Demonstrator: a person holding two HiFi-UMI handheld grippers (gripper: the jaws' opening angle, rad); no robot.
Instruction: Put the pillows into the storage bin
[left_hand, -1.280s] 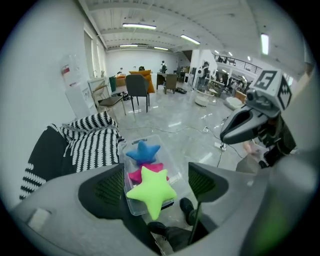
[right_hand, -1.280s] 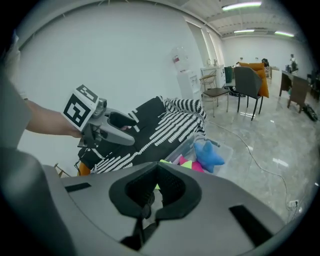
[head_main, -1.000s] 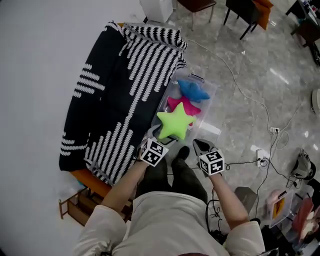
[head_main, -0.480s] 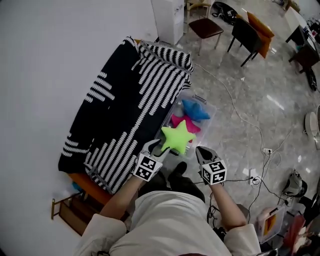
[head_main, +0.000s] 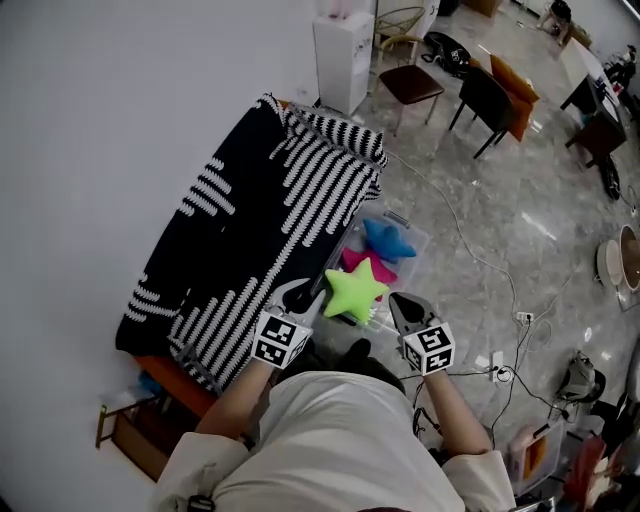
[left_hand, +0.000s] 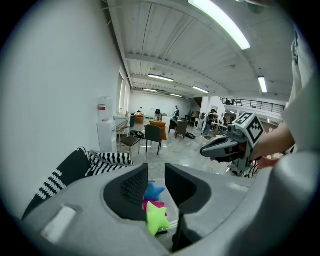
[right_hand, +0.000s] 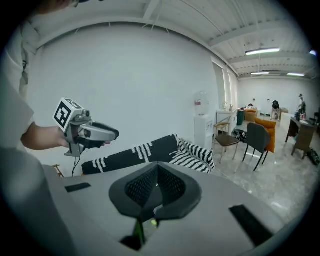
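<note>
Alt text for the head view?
Green star pillow lies atop a pink pillow, blue pillow beyond, in a clear storage bin beside a striped cover. The empty left claw, jaws just closing, and right claw hover near.

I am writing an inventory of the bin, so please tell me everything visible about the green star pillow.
The green star pillow is a bright lime, five-pointed cushion of soft-looking plain fabric. It lies on top of the pink star pillow at the end of the clear storage bin nearest the person, partly covering it. Whether it also touches the bin's wall is unclear.
</note>
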